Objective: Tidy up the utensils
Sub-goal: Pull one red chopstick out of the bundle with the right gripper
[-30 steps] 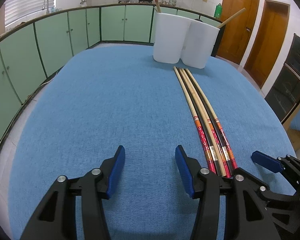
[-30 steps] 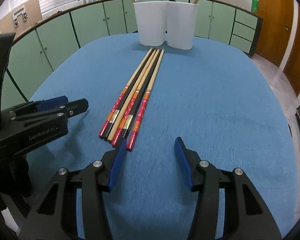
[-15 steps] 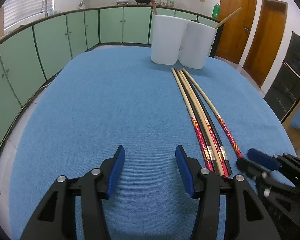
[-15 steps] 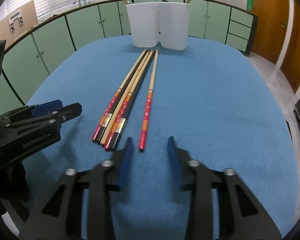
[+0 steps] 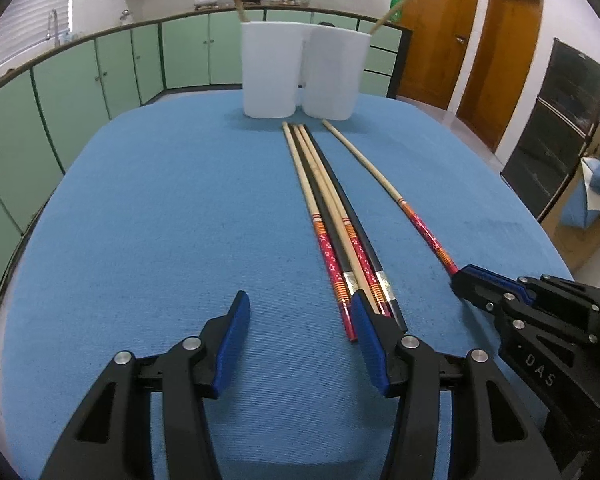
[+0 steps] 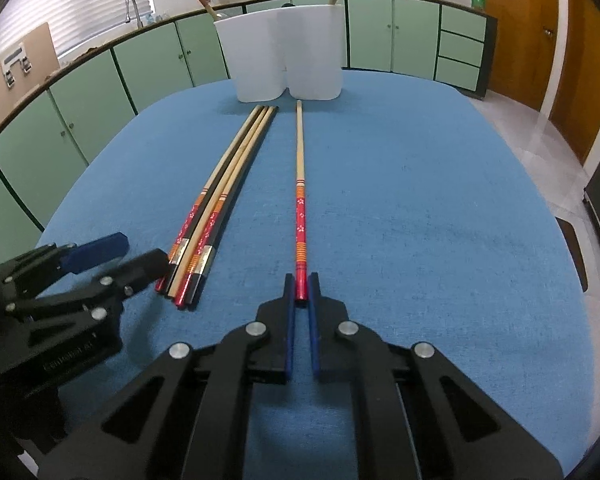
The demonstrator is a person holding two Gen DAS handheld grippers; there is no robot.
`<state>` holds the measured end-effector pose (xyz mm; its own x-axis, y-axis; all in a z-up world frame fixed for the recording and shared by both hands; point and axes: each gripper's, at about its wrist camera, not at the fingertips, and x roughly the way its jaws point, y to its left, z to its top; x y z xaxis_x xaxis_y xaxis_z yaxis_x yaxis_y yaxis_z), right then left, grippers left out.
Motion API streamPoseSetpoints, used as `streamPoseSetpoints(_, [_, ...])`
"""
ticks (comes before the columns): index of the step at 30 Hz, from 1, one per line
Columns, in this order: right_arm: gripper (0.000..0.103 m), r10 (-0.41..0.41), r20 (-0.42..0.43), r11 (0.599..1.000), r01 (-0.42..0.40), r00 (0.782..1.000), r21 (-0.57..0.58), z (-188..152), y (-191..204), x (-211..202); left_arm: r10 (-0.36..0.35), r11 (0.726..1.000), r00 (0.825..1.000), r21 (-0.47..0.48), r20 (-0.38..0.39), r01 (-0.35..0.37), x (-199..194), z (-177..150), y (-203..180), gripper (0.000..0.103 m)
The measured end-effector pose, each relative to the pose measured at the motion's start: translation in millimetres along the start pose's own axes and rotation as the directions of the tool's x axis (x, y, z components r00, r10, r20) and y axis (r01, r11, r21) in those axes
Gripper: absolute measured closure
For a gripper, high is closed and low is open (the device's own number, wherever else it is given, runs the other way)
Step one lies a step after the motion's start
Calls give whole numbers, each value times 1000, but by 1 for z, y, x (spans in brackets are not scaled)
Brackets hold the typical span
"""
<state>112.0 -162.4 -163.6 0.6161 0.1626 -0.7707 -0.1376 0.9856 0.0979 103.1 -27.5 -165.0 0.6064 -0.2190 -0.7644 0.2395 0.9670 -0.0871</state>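
Blue-clothed worktop (image 6: 420, 208): two white holders (image 6: 284, 56) at twelve o'clock, chopstick bundle (image 6: 216, 200) toward nine, single chopstick (image 6: 300, 184) lying central.

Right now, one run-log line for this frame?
stage: pick | right gripper: jaws shut on single chopstick red end | left gripper: open, empty | chopstick bundle: on blue cloth | white holders: behind

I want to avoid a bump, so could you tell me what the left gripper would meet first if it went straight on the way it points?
Probably only the blue tablecloth: the left gripper is open and empty, and the chopstick bundle lies just right of its line.
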Motion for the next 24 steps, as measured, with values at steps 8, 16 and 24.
streamPoseSetpoints(8, [98, 10, -4, 1000, -10, 1000, 4, 0, 0, 0, 13, 1000, 1000, 15, -10, -12, 1, 2, -5, 51])
streamPoseSetpoints(16, [97, 26, -4, 1000, -26, 1000, 11, 2, -5, 0, 66, 998, 998, 16, -15, -66, 2, 1, -5, 59])
streamPoseSetpoints(24, [72, 38, 7, 999, -38, 999, -36, -3, 1, -6, 35, 998, 999, -54, 7, -34, -8, -5, 18, 52])
